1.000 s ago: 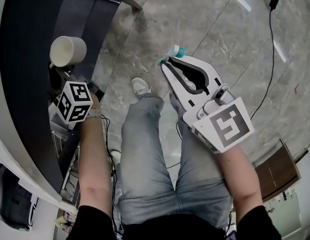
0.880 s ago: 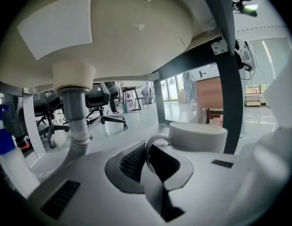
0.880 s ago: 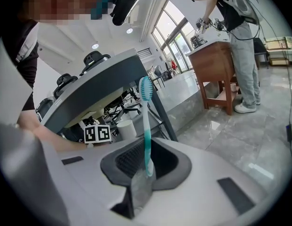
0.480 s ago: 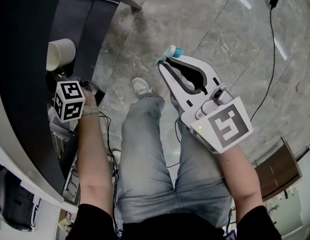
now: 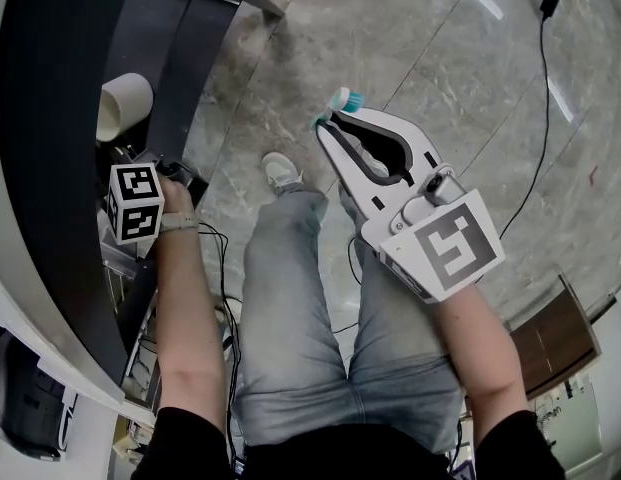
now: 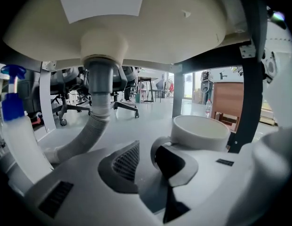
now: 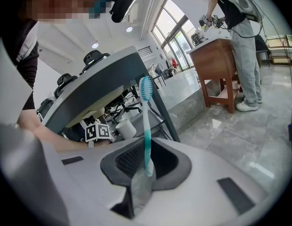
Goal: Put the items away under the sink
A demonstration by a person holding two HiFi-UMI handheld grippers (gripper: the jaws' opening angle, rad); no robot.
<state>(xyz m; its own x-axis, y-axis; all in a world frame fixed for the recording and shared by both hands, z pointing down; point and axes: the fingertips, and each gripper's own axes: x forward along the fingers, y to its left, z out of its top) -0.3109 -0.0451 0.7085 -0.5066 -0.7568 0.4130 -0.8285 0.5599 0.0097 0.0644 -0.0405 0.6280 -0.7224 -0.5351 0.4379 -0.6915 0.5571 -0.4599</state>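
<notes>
Site reads to me as an open office or test hall, not a home. Swivel chairs stand on a polished grey stone floor. Tall windows. A person stands at a wooden bench. The sink basin hangs in a bare dark frame, drain pipe exposed. A power adapter lies on the floor.

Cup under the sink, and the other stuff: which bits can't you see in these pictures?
Cup: bottom, left gripper view, behind the left gripper, whose jaws have just opened.
Toothbrush: handle end, right gripper view, buried between the right gripper's shut jaws.
Spray bottle: lower part, left gripper view, behind that gripper too.
</notes>
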